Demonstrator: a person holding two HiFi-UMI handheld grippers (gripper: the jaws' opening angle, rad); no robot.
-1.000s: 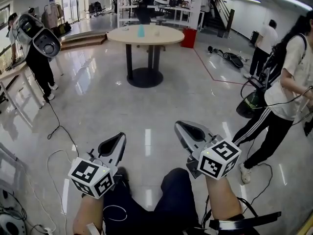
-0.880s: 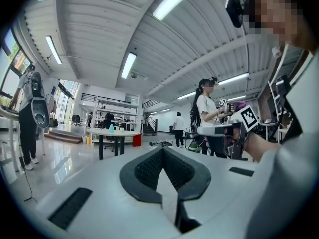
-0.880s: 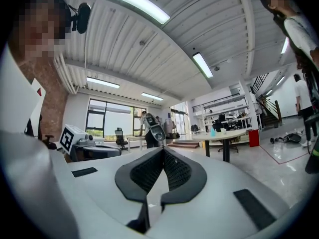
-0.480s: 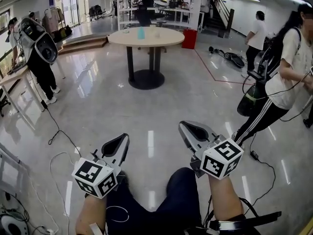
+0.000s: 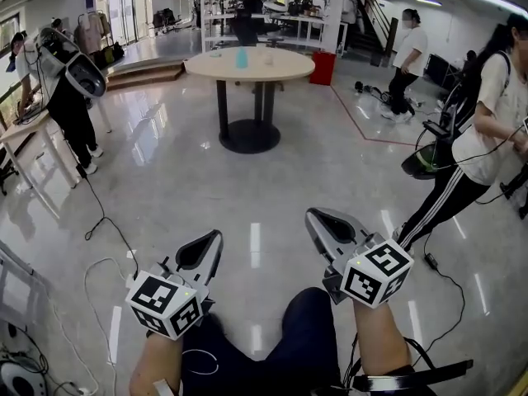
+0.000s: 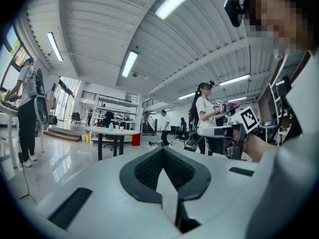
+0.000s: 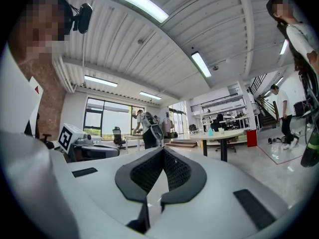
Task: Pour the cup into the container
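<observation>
With nothing in hand yet, the trouble I'd expect is on the way over. The cable (image 5: 97, 218) trailing across the floor on the left could snag a foot, and the people walking on the right could cross the path. Both the left claw (image 5: 214, 238) and the right claw (image 5: 313, 218) are pressed fully together, empty, and held low over the person's lap. The round table (image 5: 289, 63) stands well apart, far ahead. A blue vessel (image 5: 241, 56) and a small pale cup (image 5: 268, 57) sit on it, too small to tell cup from container.
</observation>
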